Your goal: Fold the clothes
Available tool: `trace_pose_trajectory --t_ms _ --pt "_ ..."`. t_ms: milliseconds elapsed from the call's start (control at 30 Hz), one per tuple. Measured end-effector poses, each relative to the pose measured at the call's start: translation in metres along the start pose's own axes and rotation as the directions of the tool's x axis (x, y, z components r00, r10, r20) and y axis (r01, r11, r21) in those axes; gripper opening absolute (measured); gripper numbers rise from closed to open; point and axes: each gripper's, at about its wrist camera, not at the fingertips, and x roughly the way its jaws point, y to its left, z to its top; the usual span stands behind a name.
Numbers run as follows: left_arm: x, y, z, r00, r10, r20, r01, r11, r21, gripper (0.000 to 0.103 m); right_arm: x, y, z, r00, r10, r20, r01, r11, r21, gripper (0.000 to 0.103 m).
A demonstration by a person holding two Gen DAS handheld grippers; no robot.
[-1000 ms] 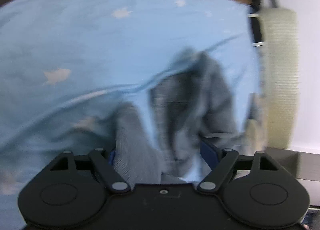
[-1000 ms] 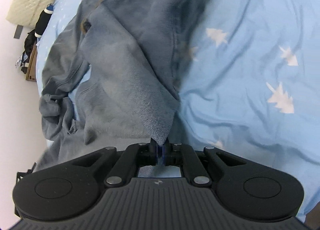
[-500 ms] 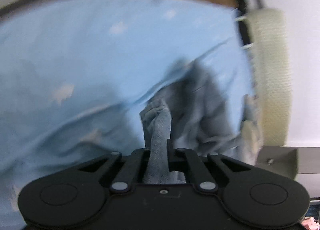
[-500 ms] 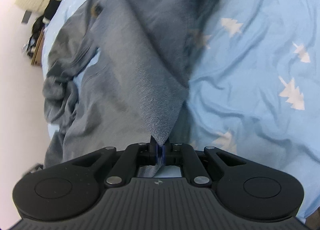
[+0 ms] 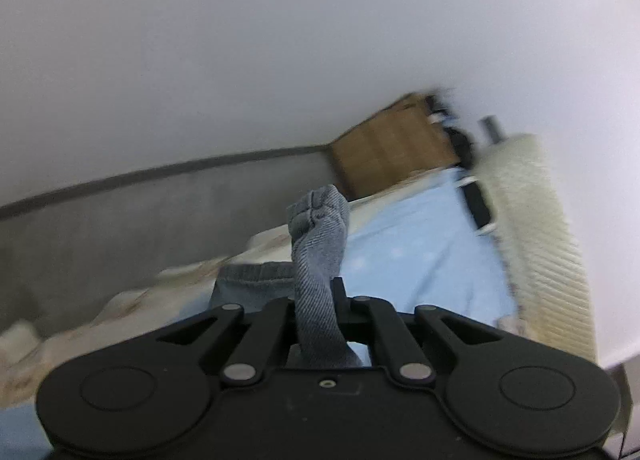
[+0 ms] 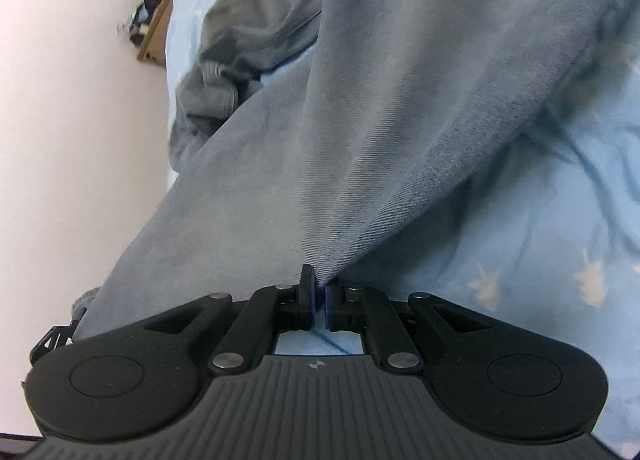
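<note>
Left gripper [image 5: 318, 300]: clamped on a bunched fold of the grey-blue trousers [image 6: 360, 119], cloth standing up between the fingers.
Right gripper [image 6: 318, 302]: pinched on a trouser corner, cloth pulled taut.
Trousers: spread over the blue bedsheet [image 6: 520, 240], reaching its wall-side edge.
Headboard [image 5: 536, 236]: cream, quilted, at bed's end.

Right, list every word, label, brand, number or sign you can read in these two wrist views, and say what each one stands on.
None: no readable text shows in either view.
Black right gripper, shut on the grey-blue denim garment: one small moulded emblem on its ribbed body, no letters.
Light blue bedsheet: white tree shapes only.
Black left gripper, brown wooden cabinet: blurred, no marking visible.
</note>
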Motion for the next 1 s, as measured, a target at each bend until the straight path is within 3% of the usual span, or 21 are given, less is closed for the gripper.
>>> trace_pose_trajectory --t_ms 100,333,500,533,567,600,667,833,900,1000 --pt "0.001 0.028 -0.017 0.999 0.049 -0.009 -0.049 0.999 -0.011 0.001 0.008 -0.006 -0.001 0.998 -0.057 -0.031 0.057 0.998 -0.020 0.004" --pt "-0.012 0.086 -0.054 0.987 0.141 -0.076 -0.153 0.973 -0.175 0.002 0.008 -0.019 -0.004 0.980 -0.183 -0.081 0.174 0.978 -0.112 0.004" --pt "-0.030 0.104 -0.055 0.973 0.166 -0.163 -0.200 0.955 -0.219 0.013 0.007 -0.017 0.002 0.969 -0.223 -0.103 0.204 0.965 -0.166 0.006" --pt "-0.035 0.103 -0.053 0.969 0.176 -0.172 -0.211 0.955 -0.209 0.016 0.006 -0.015 0.003 0.967 -0.230 -0.107 0.210 0.962 -0.173 0.008" --pt "-0.039 0.101 -0.052 0.966 0.188 -0.176 -0.221 0.957 -0.190 0.025 0.005 -0.013 0.005 0.965 -0.237 -0.111 0.215 0.960 -0.180 0.009" --pt "-0.045 0.098 -0.050 0.964 0.208 -0.169 -0.234 0.960 -0.154 0.040 0.003 -0.011 0.006 0.963 -0.244 -0.114 0.220 0.957 -0.187 0.012" --pt "-0.056 0.092 -0.047 0.957 0.245 -0.152 -0.260 0.962 -0.083 0.055 -0.006 0.000 0.006 0.958 -0.269 -0.100 0.235 0.936 -0.262 0.018" --pt "-0.063 0.070 -0.035 0.949 0.290 -0.124 -0.278 0.955 0.104 0.062 -0.037 0.024 0.007 0.951 -0.306 -0.035 0.262 0.864 -0.431 0.029" --pt "-0.051 0.064 -0.029 0.941 0.324 -0.102 -0.300 0.933 0.198 0.064 -0.045 0.029 0.009 0.955 -0.298 0.006 0.265 0.842 -0.471 0.030" --pt "-0.023 0.057 -0.019 0.927 0.355 -0.119 -0.320 0.916 0.241 0.064 -0.045 0.037 0.014 0.956 -0.286 0.065 0.277 0.808 -0.520 0.031"
